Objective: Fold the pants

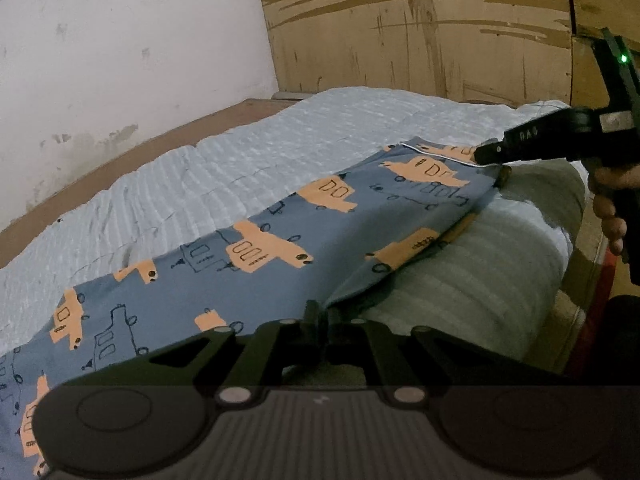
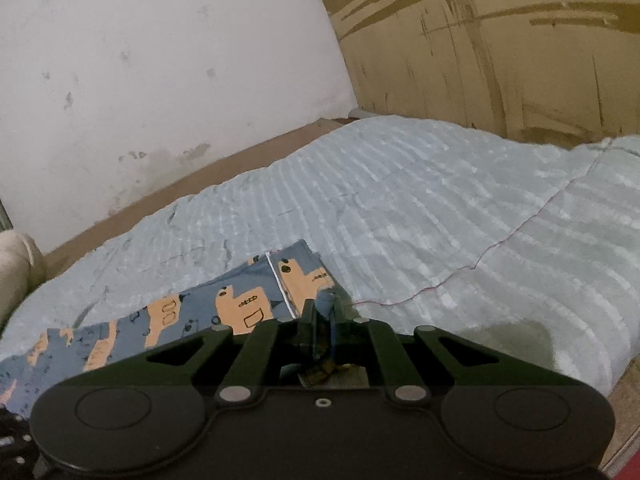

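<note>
Blue pants [image 1: 248, 248] with orange truck prints lie stretched across the pale blue quilt [image 1: 248, 152] on the bed. My left gripper [image 1: 322, 314] is shut on the near edge of the pants at a fold. My right gripper [image 2: 322, 312] is shut on the hem end of the pants [image 2: 240, 304], where a white seam shows. In the left wrist view the right gripper [image 1: 490, 158] shows at the far right, clamped on the far end of the pants, with the hand behind it.
A white scuffed wall [image 1: 120, 60] stands at the left and a cardboard panel [image 1: 420, 28] behind the bed. A brown bed frame edge [image 1: 120, 168] runs along the wall. A thin red thread [image 2: 500, 244] lies across the quilt at the right.
</note>
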`<state>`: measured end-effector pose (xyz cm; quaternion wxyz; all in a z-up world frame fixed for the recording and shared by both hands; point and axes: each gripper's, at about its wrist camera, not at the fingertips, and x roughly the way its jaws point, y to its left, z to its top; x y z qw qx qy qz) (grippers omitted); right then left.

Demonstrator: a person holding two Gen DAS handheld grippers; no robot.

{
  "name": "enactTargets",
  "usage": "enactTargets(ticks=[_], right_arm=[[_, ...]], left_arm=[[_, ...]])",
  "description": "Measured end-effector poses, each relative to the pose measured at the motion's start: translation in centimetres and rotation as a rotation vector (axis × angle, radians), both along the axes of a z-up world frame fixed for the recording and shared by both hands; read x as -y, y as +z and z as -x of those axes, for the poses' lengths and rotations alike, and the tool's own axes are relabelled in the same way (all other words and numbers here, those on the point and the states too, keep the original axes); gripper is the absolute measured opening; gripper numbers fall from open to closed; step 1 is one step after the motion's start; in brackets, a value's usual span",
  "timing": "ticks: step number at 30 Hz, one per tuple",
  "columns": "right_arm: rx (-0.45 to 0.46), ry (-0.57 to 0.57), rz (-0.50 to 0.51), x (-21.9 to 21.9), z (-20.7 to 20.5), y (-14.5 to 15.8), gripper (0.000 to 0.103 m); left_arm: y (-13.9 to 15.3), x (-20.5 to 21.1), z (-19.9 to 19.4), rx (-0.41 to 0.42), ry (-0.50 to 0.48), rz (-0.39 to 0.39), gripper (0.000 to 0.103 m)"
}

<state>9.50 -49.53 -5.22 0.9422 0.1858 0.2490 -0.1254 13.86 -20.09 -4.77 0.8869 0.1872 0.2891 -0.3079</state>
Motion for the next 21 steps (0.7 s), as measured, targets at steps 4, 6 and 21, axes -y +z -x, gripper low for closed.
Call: enactTargets(ticks=[4,6,21], right_arm=[[-0.039,0.014,0.083,-0.9,-0.6,-0.6,0.012],[-0.049,0.015,0.137,-1.3,-0.7,-0.7,0.023],[-0.011,0.428,0.383,-12.3,-4.4,1.1,0.102]], left_arm=[[0.4,-0.8,-0.6,-0.052,0.015,0.063,0.028],[0.9,-1.6,-1.0,-0.081,0.040,0.124,0.060],[4.8,-18.7,-3.1,-0.007,0.592,0.158,0.102]])
